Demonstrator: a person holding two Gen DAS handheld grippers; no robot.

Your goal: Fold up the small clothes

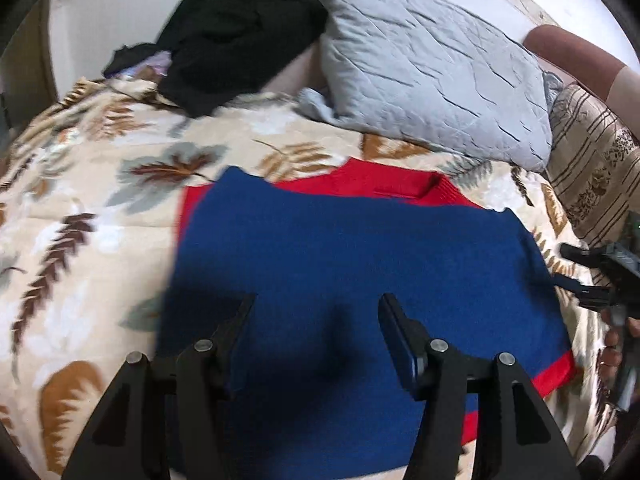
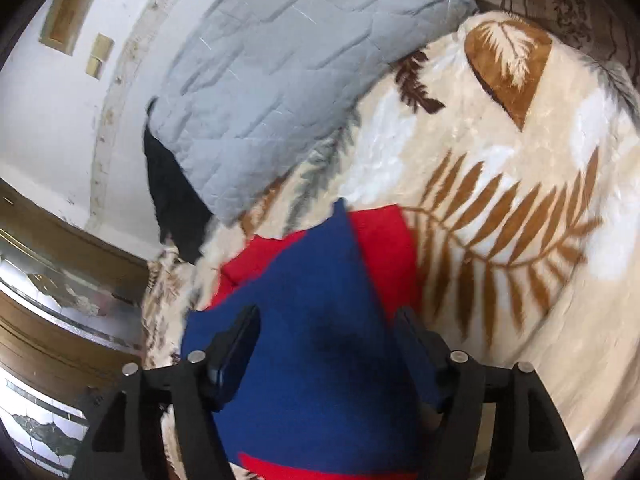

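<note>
A small blue garment with red trim (image 1: 360, 248) lies folded and flat on a cream blanket with a leaf pattern (image 1: 100, 200). A red layer (image 1: 360, 184) shows past its far edge. My left gripper (image 1: 316, 304) hovers over the near part of the blue cloth, open, with nothing pinched between the pads. In the right wrist view the same garment (image 2: 312, 272) lies under my right gripper (image 2: 326, 316), whose fingers stand wide apart over the cloth. That right gripper (image 1: 588, 276) also shows in the left wrist view at the garment's right edge, held by a hand (image 1: 616, 344).
A grey quilted pillow (image 1: 432, 80) lies behind the garment, with a heap of black clothes (image 1: 232, 32) to its left. A striped cushion (image 1: 592, 168) and a person's arm (image 1: 572, 48) are at the far right. Wooden furniture (image 2: 60, 240) stands beside the bed.
</note>
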